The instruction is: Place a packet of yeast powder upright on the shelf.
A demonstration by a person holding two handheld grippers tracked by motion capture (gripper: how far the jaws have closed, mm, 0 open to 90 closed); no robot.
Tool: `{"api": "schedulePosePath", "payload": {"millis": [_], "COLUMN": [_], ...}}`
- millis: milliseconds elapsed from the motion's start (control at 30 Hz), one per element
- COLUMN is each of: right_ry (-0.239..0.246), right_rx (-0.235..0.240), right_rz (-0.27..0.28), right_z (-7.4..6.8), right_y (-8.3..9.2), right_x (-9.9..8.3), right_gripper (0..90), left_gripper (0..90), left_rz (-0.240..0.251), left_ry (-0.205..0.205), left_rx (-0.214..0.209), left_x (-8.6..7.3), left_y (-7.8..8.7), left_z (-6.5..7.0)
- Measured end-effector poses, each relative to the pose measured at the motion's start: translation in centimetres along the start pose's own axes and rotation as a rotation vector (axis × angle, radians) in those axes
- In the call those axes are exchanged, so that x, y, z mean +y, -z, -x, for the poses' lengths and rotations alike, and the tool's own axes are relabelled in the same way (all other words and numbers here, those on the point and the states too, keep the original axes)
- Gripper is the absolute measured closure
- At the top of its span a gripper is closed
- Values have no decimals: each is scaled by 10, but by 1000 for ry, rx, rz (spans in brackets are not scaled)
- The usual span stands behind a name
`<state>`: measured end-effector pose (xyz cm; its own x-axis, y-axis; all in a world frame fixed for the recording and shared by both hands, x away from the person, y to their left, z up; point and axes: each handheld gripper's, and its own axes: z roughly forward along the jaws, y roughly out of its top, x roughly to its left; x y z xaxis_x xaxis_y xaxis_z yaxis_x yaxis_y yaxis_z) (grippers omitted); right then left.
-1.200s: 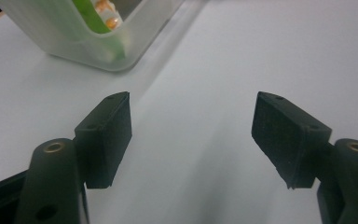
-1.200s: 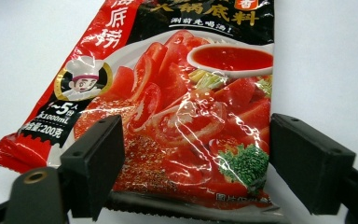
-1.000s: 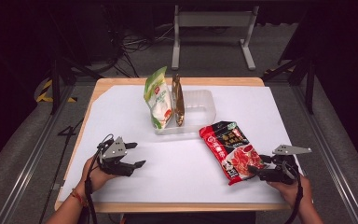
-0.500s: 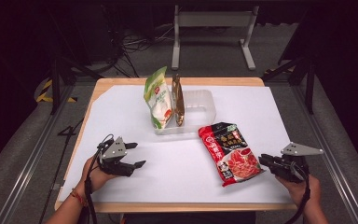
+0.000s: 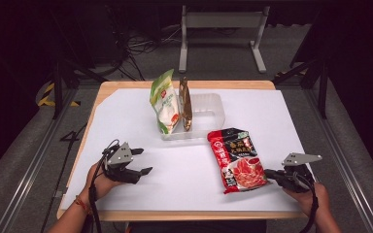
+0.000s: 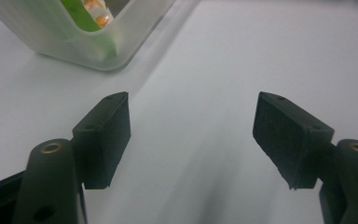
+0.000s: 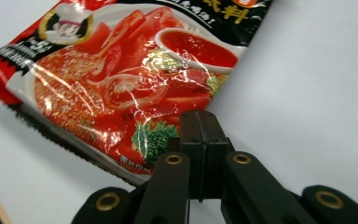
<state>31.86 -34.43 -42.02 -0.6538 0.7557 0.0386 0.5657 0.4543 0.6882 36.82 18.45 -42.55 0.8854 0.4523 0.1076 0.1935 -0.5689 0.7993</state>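
A red hot-pot soup packet [image 5: 237, 158] [image 7: 135, 79] lies flat on the white sheet at the right. My right gripper [image 5: 268, 173] [image 7: 200, 122] sits at its near right corner; its jaws have just been closing and now stand shut, pad against pad, with nothing visible between them. My left gripper [image 5: 143, 160] [image 6: 191, 135] rests open on the sheet at the left, with only bare sheet between its pads. A clear plastic tub [image 5: 209, 104] [image 6: 74, 46] at the middle back holds a green-and-white packet [image 5: 164, 104] and a brown packet [image 5: 186, 104], both upright.
The white sheet [image 5: 194, 160] covers most of the wooden table [image 5: 126, 85]. A metal stand [image 5: 221, 19] rises behind the table, and black frame bars [image 5: 57, 87] stand at both sides. Cables lie on the floor at the back left.
The right gripper's jaws went from open to shut and drew back slightly to the right off the red packet. The packet shifted a little to the left. The left gripper stayed put.
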Motion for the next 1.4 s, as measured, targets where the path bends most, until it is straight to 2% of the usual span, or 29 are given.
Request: {"api": "schedulePosePath", "payload": {"millis": [33,67,300,500,567,633,700,767,800,833,900,967,1000,1133,1333,1400], "right_ry": [15,38,103,127,112,101,62,59,68,98,115,123,121,161,247,254], "right_rx": [19,60,122,130,125,73,54,66,88,89,97,95,108,128,164,176], "right_rz": [-2,-6,1,8,8,-8,-19,-21,-26,-61,-75,-72,-71,-74,-97,-101], "right_z": [-2,-7,-20,-25,-23,-20,-15,-14,-15,-21,-23,-25,-25,-33,-57,-61], "right_y": [-1,-4,-8,-9,-9,-11,-13,-14,-15,-19,-22,-22,-22,-24,-30,-31], "right_x": [1,2,6,7,7,7,5,5,5,5,5,6,6,7,13,14], "right_gripper": [900,900,900,900,900,889,900,900,900,900,900,900,900,900,900,900], "left_gripper": [282,282,276,276,275,274,273,273,271,271,272,272,272,272,272,271], "left_rz": [-1,0,0,-4,-5,-1,1,0,-1,-1,-2,-1,1,0,-3,-3], "left_ry": [-1,-1,4,1,4,6,5,4,4,3,2,-4,-1,0,1,2], "left_rx": [-2,-2,0,1,3,4,5,7,5,3,3,5,4,7,3,1], "left_x": [0,0,-1,-1,-1,-1,-1,-1,-1,-1,-1,0,0,-1,0,0], "left_y": [0,0,0,-1,-1,0,1,1,0,0,0,1,1,1,0,-1], "left_z": [0,0,0,0,0,0,-1,-1,-1,-1,0,0,0,-1,-1,0]}}
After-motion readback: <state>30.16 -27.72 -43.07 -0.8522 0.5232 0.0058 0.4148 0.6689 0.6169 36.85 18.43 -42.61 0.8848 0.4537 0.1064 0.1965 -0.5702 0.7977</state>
